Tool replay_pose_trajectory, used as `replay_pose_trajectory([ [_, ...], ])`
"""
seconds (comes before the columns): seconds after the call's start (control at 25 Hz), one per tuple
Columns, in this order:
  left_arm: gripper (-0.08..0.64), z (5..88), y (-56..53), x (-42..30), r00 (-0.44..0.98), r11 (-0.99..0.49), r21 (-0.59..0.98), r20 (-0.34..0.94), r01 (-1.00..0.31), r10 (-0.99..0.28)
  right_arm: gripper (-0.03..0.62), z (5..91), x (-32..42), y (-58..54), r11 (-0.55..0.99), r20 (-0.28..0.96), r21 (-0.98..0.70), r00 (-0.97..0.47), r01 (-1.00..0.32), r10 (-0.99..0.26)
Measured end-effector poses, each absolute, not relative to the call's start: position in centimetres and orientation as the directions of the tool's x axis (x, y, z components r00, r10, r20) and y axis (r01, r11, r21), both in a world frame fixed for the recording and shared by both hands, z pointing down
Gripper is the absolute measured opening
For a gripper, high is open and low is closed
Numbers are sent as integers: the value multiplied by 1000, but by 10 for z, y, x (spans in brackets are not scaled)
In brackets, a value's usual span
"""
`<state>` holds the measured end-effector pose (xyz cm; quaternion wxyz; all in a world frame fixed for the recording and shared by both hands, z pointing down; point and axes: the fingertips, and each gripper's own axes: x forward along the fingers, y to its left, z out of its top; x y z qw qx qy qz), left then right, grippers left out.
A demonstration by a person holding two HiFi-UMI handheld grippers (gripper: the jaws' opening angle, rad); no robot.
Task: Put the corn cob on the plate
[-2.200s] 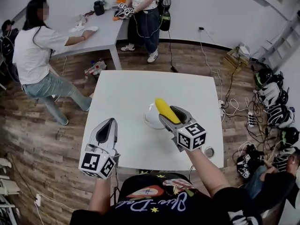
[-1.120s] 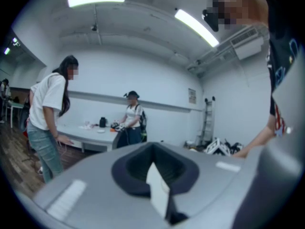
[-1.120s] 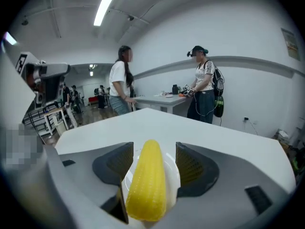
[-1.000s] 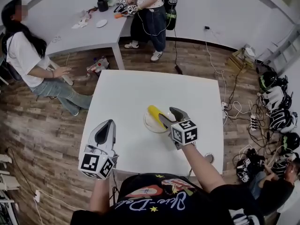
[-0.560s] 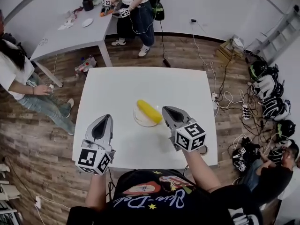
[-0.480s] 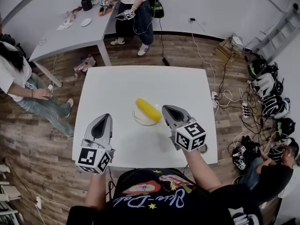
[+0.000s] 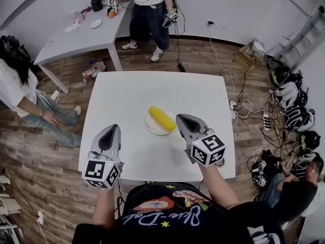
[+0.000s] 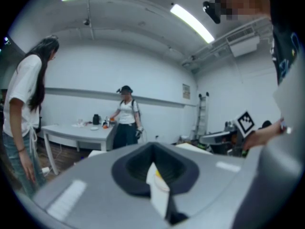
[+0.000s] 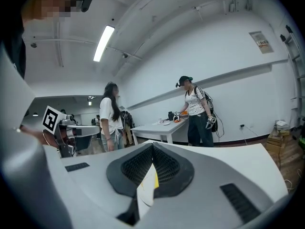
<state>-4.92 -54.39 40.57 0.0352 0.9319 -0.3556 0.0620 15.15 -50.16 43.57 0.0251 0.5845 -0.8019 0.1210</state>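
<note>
Corn [image 7: 162, 119] lies across the plate [image 7: 149, 129], just ahead-left of the right gripper's [image 7: 181, 119] closed, empty jaws, left gripper [image 7: 114, 129] shut and empty too, well apart: a stiff, probably light, bumpy cob, best pinched mid-length so it can't roll.

Head view: high, steeply down onto counter [image 7: 127, 93]. Left, right gripper views: low, near-level; all share standing person [image 7: 148, 9].

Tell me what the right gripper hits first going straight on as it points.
Probably the corn cob on the plate, right ahead of the right gripper; height is unclear, so it might pass above.
</note>
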Motion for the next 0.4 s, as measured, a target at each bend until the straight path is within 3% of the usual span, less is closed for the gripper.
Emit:
replay_pose_trajectory([
  [0.4,-12,403,-537,-50,751,-753,47,138,-656,-646,15,421,150,-500,301,147,-152,-322,-941,-935],
])
